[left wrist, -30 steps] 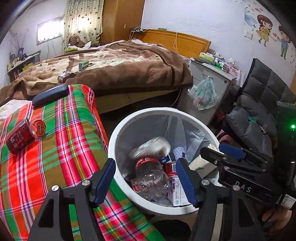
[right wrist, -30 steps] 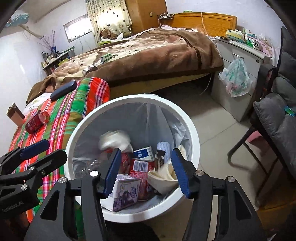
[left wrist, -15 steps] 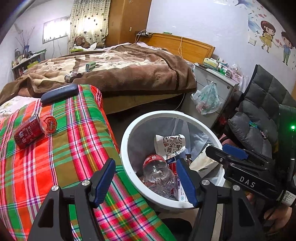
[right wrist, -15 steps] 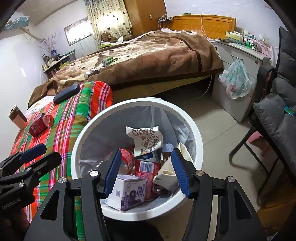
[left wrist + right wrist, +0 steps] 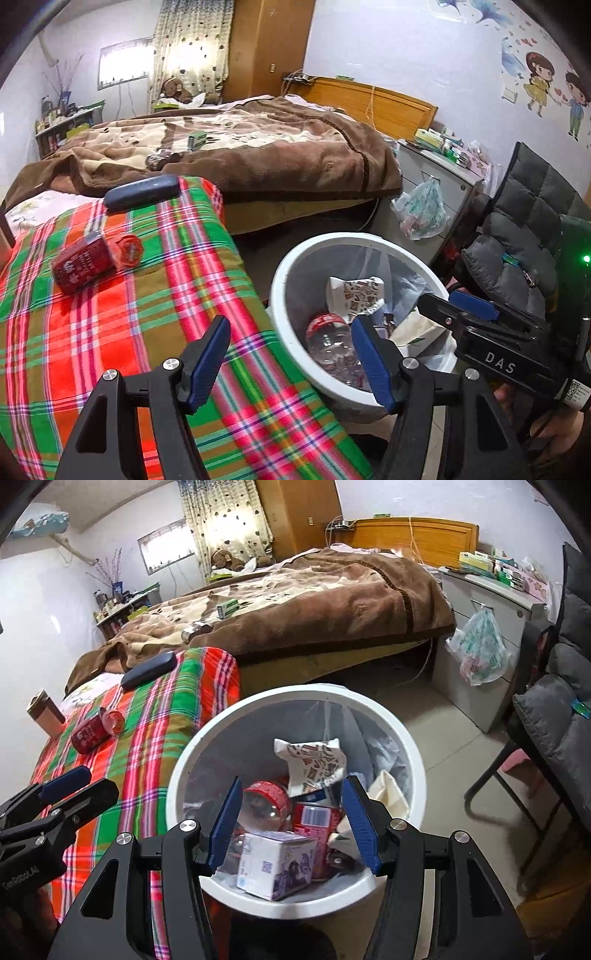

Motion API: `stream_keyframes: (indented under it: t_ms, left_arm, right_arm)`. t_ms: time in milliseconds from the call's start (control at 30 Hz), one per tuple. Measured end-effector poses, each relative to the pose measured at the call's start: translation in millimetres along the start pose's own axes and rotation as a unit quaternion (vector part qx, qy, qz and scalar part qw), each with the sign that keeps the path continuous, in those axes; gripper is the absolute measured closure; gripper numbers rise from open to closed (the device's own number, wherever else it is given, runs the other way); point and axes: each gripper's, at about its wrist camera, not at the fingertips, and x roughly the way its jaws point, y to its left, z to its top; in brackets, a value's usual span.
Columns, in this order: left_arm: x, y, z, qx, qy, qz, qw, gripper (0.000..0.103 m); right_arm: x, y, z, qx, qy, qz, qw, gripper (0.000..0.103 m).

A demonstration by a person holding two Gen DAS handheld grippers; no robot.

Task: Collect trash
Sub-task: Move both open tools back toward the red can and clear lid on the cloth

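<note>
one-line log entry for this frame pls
left gripper: open, empty | right gripper: open, above trash bin | red can: lying on plaid cloth, uncollected

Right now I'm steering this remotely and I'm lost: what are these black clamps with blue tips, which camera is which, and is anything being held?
Each picture comes from a camera on a hand-held two-finger clamp, looking along its fingers. The left gripper hangs open above the plaid red-and-green cloth; the right gripper hangs open over the round white trash bin. Neither holds anything. The bin contains a clear plastic bottle with a red cap, a white milk carton and a printed paper cup. A crushed red can and a dark blue case lie on the cloth.
</note>
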Motion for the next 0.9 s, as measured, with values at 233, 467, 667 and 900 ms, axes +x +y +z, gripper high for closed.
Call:
stream_keyframes:
  t_ms: [233, 467, 667, 900]
  left_arm:
    - [-11.0, 26.9, 0.5, -0.018, -0.012, 0.019, 0.9996, 0.036]
    - [-24.3, 49.4, 0.1, -0.025, -0.026, 0.036, 0.9987, 0.036]
    - [-30.1, 74.0, 0.6, -0.032, -0.031, 0.054, 0.9975, 0.036]
    - [-35.2, 113.5, 4.2, -0.046, -0.039, 0.08, 0.995, 0.036]
  right_arm:
    - [1.4, 17.3, -0.7, -0.013, 0.0, 0.014, 1.0, 0.045]
    - [1.7, 35.4, 1.1, -0.024, -0.008, 0.031, 0.999, 0.045]
    - [5.5, 54.4, 4.2, -0.033, -0.014, 0.048, 0.998, 0.045]
    - [18.7, 80.7, 8.3, -0.049, -0.008, 0.065, 0.997, 0.045]
